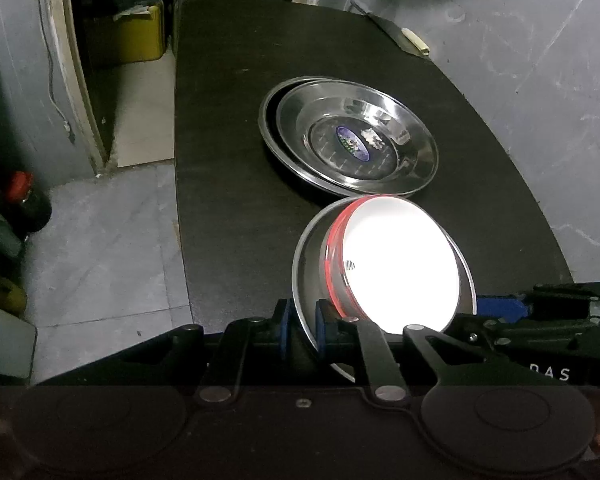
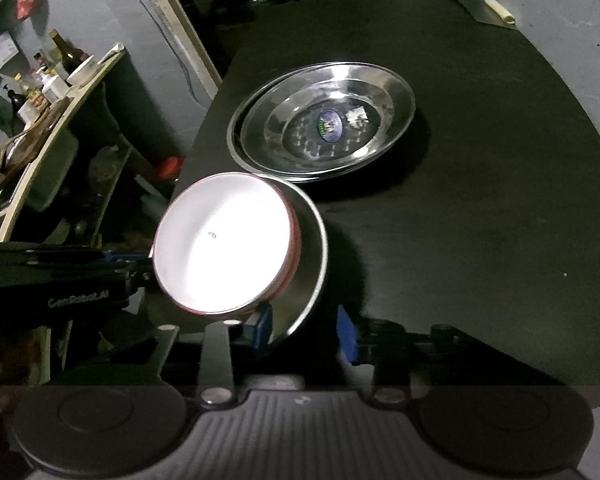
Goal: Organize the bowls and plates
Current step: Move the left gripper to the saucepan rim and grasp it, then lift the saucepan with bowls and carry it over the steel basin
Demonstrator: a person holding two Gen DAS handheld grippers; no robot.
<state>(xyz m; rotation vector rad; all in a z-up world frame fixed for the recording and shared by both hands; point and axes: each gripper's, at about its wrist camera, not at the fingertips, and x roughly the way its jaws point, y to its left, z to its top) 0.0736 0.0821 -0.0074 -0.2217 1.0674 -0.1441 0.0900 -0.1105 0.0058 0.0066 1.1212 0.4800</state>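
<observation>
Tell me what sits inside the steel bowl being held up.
A white bowl with a red rim nests inside the steel bowl, which both grippers hold tilted above the table. Its white inside looks empty but is washed out by glare; the steel bowl's bottom is covered.

Pretty dim room, grey walls (image 1: 540,60) with marbly streaks and a grey tiled floor (image 1: 112,248), and a dark matte black table (image 1: 228,120) taking up the middle. Off to the left there's a doorway (image 1: 140,80) with a paler floor and a yellow box (image 1: 140,36) behind it, plus a white cable (image 1: 50,60) running down the wall. The right wrist view catches a cluttered wooden shelf (image 2: 52,120) with bottles (image 2: 66,56) on it, all a bit blurry.
</observation>
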